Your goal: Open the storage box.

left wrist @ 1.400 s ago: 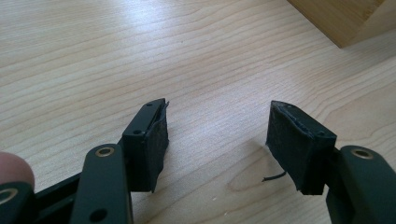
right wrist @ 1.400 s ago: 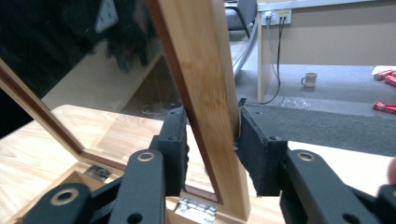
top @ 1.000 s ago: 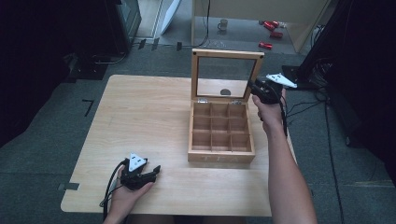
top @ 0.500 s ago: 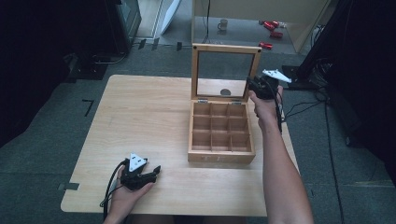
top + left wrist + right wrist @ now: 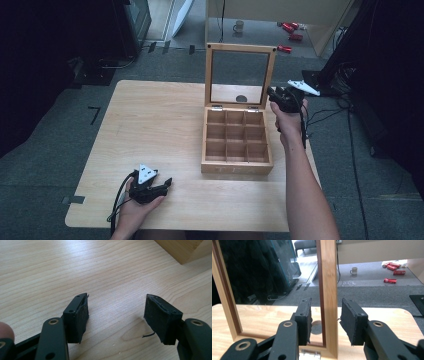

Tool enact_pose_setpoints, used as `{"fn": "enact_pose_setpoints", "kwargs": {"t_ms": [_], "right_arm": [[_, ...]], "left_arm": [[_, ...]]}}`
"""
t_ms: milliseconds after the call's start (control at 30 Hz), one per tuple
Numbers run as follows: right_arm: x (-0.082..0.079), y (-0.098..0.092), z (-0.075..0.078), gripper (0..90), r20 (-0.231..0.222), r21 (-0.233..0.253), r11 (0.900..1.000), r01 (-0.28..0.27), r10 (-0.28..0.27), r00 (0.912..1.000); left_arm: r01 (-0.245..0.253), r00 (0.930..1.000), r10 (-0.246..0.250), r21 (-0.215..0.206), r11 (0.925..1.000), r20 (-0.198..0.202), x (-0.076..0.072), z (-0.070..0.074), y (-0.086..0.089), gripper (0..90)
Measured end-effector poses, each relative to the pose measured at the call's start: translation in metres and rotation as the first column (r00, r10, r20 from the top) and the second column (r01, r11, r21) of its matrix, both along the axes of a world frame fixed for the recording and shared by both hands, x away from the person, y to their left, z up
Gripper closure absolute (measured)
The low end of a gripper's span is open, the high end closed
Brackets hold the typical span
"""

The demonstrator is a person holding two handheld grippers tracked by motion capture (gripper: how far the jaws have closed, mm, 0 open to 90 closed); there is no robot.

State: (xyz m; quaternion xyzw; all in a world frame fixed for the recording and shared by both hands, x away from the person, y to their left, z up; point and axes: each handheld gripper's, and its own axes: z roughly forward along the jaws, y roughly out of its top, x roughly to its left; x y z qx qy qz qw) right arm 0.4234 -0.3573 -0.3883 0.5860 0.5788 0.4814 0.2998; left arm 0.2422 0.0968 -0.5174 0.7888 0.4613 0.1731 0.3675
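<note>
The wooden compartment box [image 5: 236, 142] sits right of centre on the table [image 5: 150, 125], its glass-paned lid [image 5: 240, 75] standing upright. The right gripper [image 5: 325, 321] straddles the lid's side frame, fingers [image 5: 303, 320] narrow but not pinching it. The left gripper [image 5: 116, 315] rests near the table's front edge, fingers wide and holding nothing.

A mug [image 5: 239, 25] and red cans [image 5: 290, 26] lie on the floor beyond the table [image 5: 150, 130].

high: overhead, forward-down | gripper views: close, along jaws | shared: table [image 5: 150, 130]
</note>
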Motion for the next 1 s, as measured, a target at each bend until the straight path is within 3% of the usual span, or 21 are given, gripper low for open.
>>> {"fn": "enact_pose_setpoints", "kwargs": {"t_ms": [367,633,833,1000], "right_arm": [[-0.05,-0.008,-0.013,45.1,-0.05,-0.043,0.998,-0.055,0.052,0.9974],[-0.091,-0.015,-0.027,23.7,-0.091,-0.051,0.996,-0.07,0.065,0.9937],[-0.122,-0.018,-0.038,19.0,-0.116,-0.062,0.992,-0.107,0.099,0.9883],[-0.148,-0.021,-0.043,15.8,-0.116,-0.075,0.991,-0.111,0.102,0.988]], "left_arm": [[0.003,1.0,-0.003,0.003,1.0,0.002,0.0,0.0,-0.001,35.9],[0.01,0.9999,-0.01,0.023,0.9997,0.005,-0.001,0.0,-0.002,34.5],[0.022,0.9996,-0.024,0.074,0.997,0.018,-0.003,-0.001,-0.006,31.5],[0.026,0.9995,-0.027,0.075,0.9968,0.015,-0.003,-0.001,-0.005,28.2]]}}
